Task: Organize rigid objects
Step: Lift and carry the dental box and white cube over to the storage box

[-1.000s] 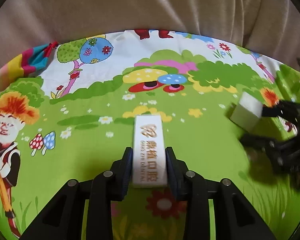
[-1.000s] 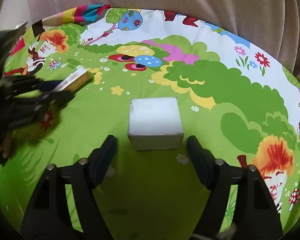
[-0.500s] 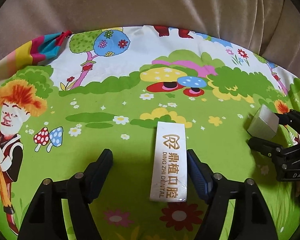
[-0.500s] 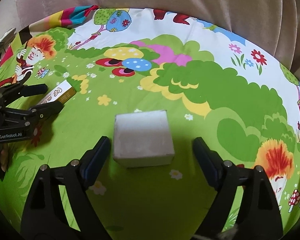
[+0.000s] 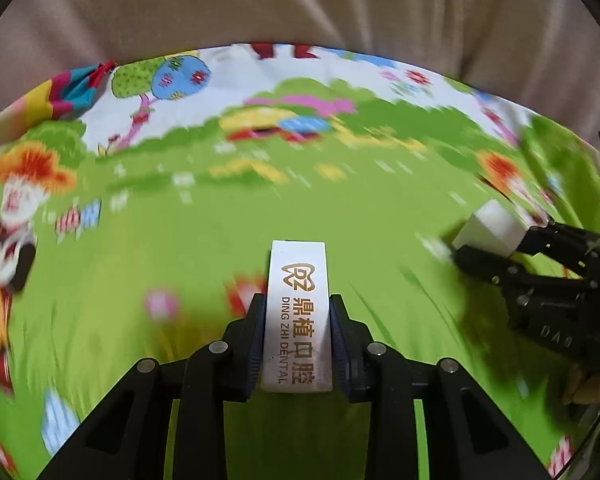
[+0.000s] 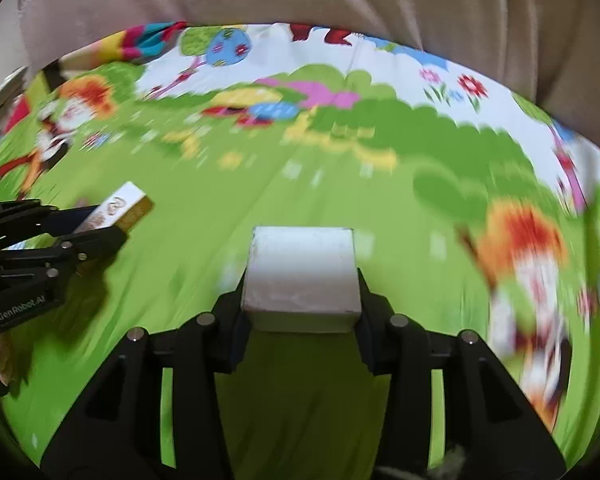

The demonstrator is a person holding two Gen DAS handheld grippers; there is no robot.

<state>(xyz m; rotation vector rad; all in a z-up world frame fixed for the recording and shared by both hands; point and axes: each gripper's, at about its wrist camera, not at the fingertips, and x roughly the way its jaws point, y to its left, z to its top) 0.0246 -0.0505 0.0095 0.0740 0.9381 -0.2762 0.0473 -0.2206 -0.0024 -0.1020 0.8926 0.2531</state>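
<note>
A long white box with gold dental lettering [image 5: 298, 272] sits lengthwise between the pads of my left gripper [image 5: 297, 304], whose jaws are closing tight against its two sides. In the right wrist view a white cube box [image 6: 300, 268] is between the pads of my right gripper [image 6: 300, 300], and those jaws are closing with the pads against its sides. Each gripper shows in the other's view: the right gripper [image 5: 500, 242] with the cube [image 5: 492, 224] at the right, the left gripper [image 6: 108, 222] with the long box [image 6: 128, 204] at the left. Both boxes are over the cloth.
A bright green cartoon-print cloth [image 5: 180, 240] covers the surface, blurred by motion. Beige cushioned upholstery [image 5: 300, 8] rises behind its far edge. A person's fingers [image 5: 584, 388] show behind the right gripper.
Half a second ago both grippers stood open around their boxes. Both have shut on them now, and the cloth streaks sideways as both hands move.
</note>
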